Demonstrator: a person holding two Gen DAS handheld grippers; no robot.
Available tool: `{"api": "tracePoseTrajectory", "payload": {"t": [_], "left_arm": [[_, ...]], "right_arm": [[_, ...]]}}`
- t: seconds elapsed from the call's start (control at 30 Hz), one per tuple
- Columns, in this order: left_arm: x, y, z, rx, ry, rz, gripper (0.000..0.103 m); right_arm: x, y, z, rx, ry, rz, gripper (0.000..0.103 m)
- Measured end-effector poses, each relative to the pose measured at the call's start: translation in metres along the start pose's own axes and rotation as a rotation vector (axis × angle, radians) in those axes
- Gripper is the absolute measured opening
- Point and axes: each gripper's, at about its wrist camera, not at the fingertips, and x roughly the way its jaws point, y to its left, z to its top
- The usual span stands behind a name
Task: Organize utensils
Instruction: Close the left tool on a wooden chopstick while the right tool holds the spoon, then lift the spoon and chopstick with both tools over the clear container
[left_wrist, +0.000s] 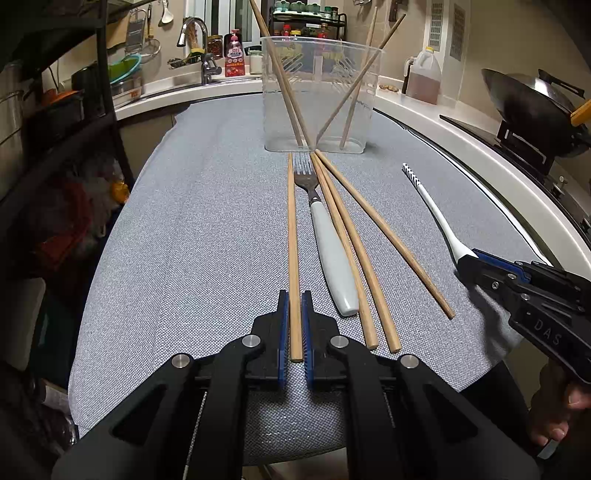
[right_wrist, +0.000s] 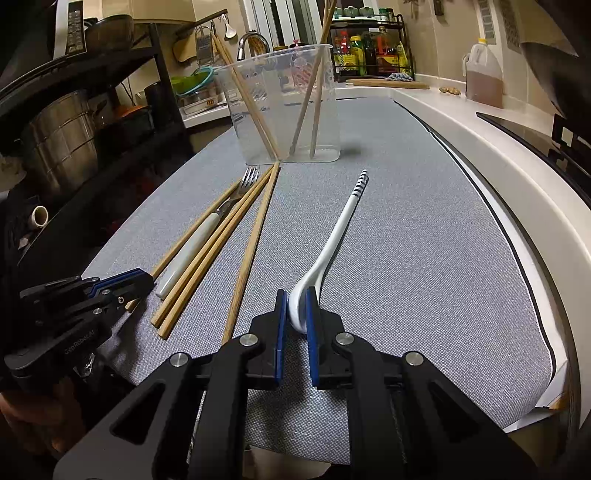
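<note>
On the grey cloth tabletop (left_wrist: 184, 221), our left tool (left_wrist: 294, 325) is clamped on the near end of one wooden chopstick (left_wrist: 293, 236), and our right tool (right_wrist: 296, 314) pinches the bowl of a white spoon (right_wrist: 332, 240) nearer the tabletop's right edge. Between them lie a white-handled fork (left_wrist: 330, 254) and three loose chopsticks (left_wrist: 369, 258), tips fanned toward the far edge. There a clear plastic container (left_wrist: 317, 99) stands upright holding four chopsticks (left_wrist: 284, 85), close in front of the tips. The spoon's bowl is mostly hidden by the pads. A wok (left_wrist: 532, 103) sits beyond the right edge.
</note>
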Motion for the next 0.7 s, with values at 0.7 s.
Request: {"api": "tracePoseTrajectory", "payload": {"t": [0.7], "left_arm": [[-0.060, 0.003, 0.027, 0.023, -0.232, 0.020, 0.007]], "right_arm": [[-0.055, 0.004, 0.030, -0.029, -0.083, -0.013, 0.010]]}}
